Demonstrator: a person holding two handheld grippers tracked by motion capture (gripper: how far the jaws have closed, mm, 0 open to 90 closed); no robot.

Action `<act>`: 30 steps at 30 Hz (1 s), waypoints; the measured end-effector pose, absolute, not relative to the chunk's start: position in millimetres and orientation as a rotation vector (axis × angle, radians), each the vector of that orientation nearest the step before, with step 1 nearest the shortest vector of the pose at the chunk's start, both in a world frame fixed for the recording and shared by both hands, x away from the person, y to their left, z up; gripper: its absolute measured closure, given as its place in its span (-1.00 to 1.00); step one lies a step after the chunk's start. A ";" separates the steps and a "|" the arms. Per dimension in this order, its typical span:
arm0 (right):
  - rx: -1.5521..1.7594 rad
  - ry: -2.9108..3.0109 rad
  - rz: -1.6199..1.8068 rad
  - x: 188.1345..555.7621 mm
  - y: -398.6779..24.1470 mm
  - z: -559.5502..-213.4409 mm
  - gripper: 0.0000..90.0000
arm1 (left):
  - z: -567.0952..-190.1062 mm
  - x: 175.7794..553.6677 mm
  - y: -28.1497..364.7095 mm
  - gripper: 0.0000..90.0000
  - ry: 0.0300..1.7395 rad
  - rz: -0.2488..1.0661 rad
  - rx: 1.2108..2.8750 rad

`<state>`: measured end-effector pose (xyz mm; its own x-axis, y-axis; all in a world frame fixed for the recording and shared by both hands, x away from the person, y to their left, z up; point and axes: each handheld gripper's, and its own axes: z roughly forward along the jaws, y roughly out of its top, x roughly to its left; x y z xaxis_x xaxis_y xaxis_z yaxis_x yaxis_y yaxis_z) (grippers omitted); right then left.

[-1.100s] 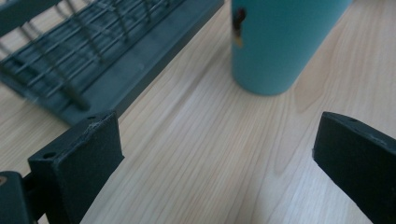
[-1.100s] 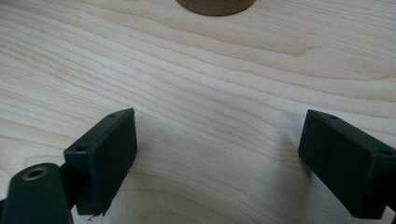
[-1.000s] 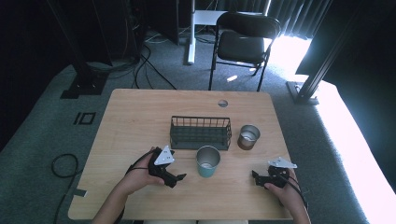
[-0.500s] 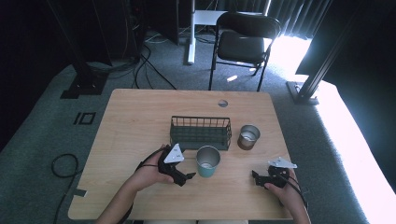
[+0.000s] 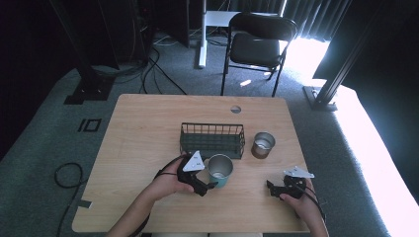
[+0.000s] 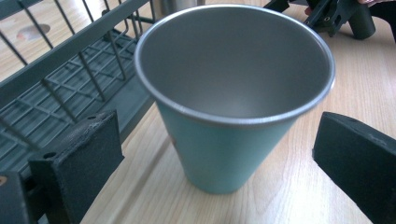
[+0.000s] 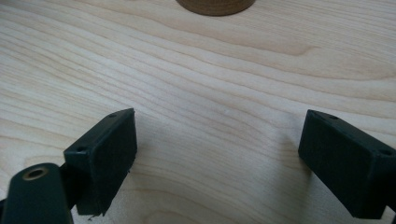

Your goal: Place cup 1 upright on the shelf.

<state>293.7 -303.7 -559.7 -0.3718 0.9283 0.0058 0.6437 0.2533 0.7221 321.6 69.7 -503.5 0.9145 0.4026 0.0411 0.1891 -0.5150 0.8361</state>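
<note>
cup (image 6: 219, 154): teal outside, dull silver-grey inside and rim | wire basket (image 5: 212, 139) at its 12 o'clock: dark green-grey grid | tin (image 5: 263, 144) at 2 o'clock: brown side, silver top | table (image 5: 143, 123): pale wood grain | left gripper (image 6: 219, 154): black | right gripper (image 5: 271, 186): black, grey plate

Light wood table (image 5: 148, 128) with a round cable hole (image 5: 235, 109) near its far edge. Dark wire basket (image 5: 212, 139) sits on it about mid-table. Teal cup (image 5: 220, 171) with a metal inside stands upright just in front of the basket, toward its left half. Brown metal cup (image 5: 262, 144) stands just right of the basket. Rest of the top is bare wood.
</note>
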 end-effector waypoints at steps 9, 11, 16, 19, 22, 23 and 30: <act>1.430 2.107 0.904 293.7 -303.7 -559.7 -0.75 | -506.0 323.7 57.6 -0.96 0.412 0.269 2.113; 1.430 2.107 0.905 293.7 -303.7 -559.7 -0.76 | -506.4 324.2 56.7 -0.96 0.414 0.270 2.111; 1.430 2.107 0.905 293.7 -303.7 -559.7 -0.75 | -508.1 326.7 49.8 -0.96 0.413 0.274 2.083; 1.430 2.107 0.905 293.7 -303.7 -559.7 -0.75 | -508.5 327.2 45.9 -0.96 0.413 0.271 2.073; 1.430 2.107 0.905 293.7 -303.7 -559.7 -0.75 | -508.9 327.2 43.3 -0.96 0.408 0.276 2.072; 1.430 2.107 0.905 293.7 -303.7 -559.7 -0.75 | -508.9 327.2 43.3 -0.96 0.408 0.276 2.072; 1.430 2.107 0.905 293.7 -303.7 -559.7 -0.75 | -510.4 327.0 38.4 -0.71 0.428 0.285 2.061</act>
<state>293.7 -303.7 -559.7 -0.3715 0.9284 0.0062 0.6439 0.2528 0.7221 327.0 38.4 -510.4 0.9106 0.4124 0.0275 0.1836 -0.4633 0.8669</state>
